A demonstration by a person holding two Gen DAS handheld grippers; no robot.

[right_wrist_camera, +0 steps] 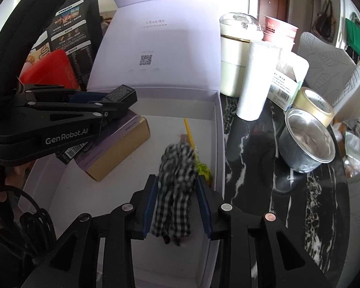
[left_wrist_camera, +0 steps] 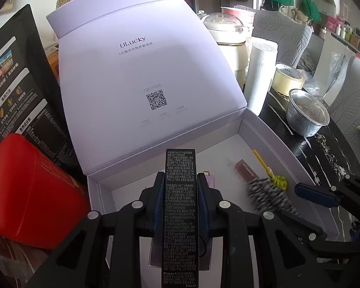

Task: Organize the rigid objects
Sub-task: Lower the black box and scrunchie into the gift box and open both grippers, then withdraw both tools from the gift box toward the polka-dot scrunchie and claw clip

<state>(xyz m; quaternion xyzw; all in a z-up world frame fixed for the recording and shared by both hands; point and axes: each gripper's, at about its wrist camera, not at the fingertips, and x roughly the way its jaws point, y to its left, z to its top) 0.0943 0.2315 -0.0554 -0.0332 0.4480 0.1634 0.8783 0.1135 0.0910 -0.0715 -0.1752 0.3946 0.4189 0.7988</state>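
So the job is tidying loose items into the open white box (right_wrist_camera: 217, 129) on the dark marbled tabletop (right_wrist_camera: 252, 158), and it looks roughly midway.

Already lying in the box: a flat tan-and-purple carton (right_wrist_camera: 122, 144) on the left side, a yellow stick with a green tuft (left_wrist_camera: 261, 162) near the right wall, and a small pinkish tube (left_wrist_camera: 246, 168) beside it.

Two more items are on their way in. The left gripper (left_wrist_camera: 181, 193) has its fingers clamped on a slim black carton (left_wrist_camera: 180, 216) covered in tiny print, held out over the box floor, above the tan-and-purple one. It isn't set down yet.

The right gripper (right_wrist_camera: 177, 201) is over the right side of the box with a black-and-white checked cloth bundle (right_wrist_camera: 176, 180) between its fingers. There seems to be a bit of gap between the pads and the bundle, and the bundle is blurred, so it reads like it's being let go rather than squeezed. Can't say for sure it has fully dropped.

Still outside the box on the tabletop: a foil cup (right_wrist_camera: 307, 141), a roll of tape (right_wrist_camera: 316, 104), a white cylinder (right_wrist_camera: 256, 79) and a cream jar (right_wrist_camera: 235, 55). No telling whether those are meant to go in, so what's left is at least placing the black carton and likely closing the lid (left_wrist_camera: 144, 72).
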